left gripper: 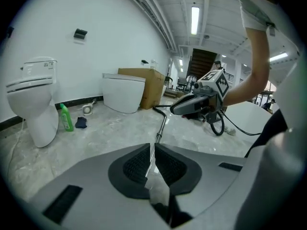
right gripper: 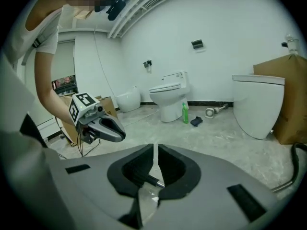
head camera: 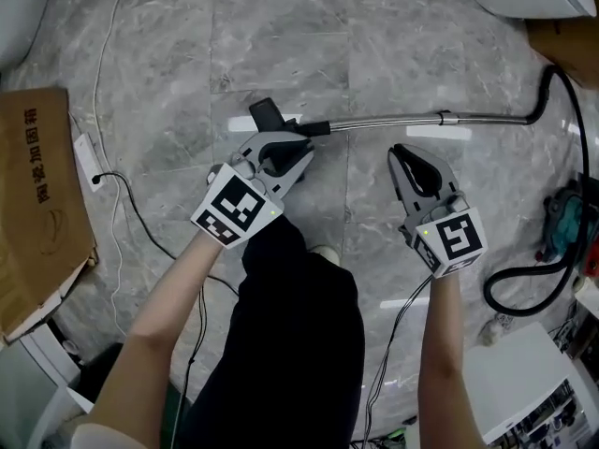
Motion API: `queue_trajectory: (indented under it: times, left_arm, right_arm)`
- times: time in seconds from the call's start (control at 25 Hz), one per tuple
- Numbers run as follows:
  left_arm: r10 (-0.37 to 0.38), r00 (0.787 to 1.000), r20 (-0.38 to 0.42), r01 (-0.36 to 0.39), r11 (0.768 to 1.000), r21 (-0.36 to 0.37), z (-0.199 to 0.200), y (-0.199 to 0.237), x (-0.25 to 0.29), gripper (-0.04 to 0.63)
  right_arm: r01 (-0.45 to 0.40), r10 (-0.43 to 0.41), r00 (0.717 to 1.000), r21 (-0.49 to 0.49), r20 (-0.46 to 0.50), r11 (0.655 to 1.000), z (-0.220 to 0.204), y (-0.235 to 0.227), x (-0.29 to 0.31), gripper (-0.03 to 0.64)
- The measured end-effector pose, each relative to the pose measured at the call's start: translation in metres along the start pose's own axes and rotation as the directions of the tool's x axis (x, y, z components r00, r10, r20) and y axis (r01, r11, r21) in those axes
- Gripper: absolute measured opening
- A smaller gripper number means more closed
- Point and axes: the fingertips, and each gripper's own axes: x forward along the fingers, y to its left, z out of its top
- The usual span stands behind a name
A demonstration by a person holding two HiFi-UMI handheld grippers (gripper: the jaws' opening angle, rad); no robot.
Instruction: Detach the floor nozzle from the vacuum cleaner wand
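Both grippers are low over the grey marble floor (head camera: 168,92), and both pairs of jaws are pressed together with nothing in them. The left gripper (head camera: 301,155) hovers just beside the black floor nozzle (head camera: 267,115), which lies joined to the silver wand (head camera: 402,120). The right gripper (head camera: 401,153) hangs on the wand's near side.

the cardboard box (head camera: 42,209) at the left bears a line of black chinese characters, which look like 陶瓷加固箱. next to them is a faint oval mark, too pale to read.
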Motion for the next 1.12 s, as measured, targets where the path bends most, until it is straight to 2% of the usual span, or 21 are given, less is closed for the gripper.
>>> queue_trajectory:
  times: [0.16,0.28,0.52,0.6,0.76,1.0,1.12]
  left_arm:
    - [-0.049,0.998,-0.046,0.05,0.998,0.032,-0.045,0.006,0.041,0.02]
    - [-0.087,0.993,-0.081,0.092,0.994,0.061,-0.077,0.009,0.067,0.071]
    - [-0.146,0.985,-0.097,0.156,0.982,0.107,-0.104,0.014,0.101,0.154]
    - [-0.177,0.975,-0.132,0.195,0.971,0.137,-0.116,0.015,0.111,0.206]
    - [-0.252,0.935,-0.249,0.295,0.943,0.157,-0.145,0.014,0.13,0.264]
    - [-0.205,0.909,-0.362,0.304,0.922,0.241,-0.176,0.022,0.151,0.264]
    - [-0.182,0.902,-0.391,0.295,0.921,0.254,-0.186,0.026,0.161,0.262]
  right_arm:
    - [-0.058,0.045,0.995,-0.145,-0.093,0.988,-0.056,-0.008,0.037,0.02]
    - [-0.112,0.069,0.983,-0.261,-0.169,0.959,-0.093,-0.014,0.064,0.034]
    - [-0.222,0.128,0.956,-0.367,-0.263,0.903,-0.144,-0.025,0.102,0.145]
    - [-0.28,0.15,0.937,-0.42,-0.317,0.863,-0.16,-0.028,0.113,0.177]
    - [-0.39,0.135,0.883,-0.543,-0.449,0.744,-0.194,-0.034,0.133,0.201]
    - [-0.452,0.072,0.843,-0.63,-0.533,0.631,-0.23,-0.042,0.158,0.199]
    - [-0.456,0.035,0.835,-0.657,-0.548,0.6,-0.243,-0.044,0.17,0.199]
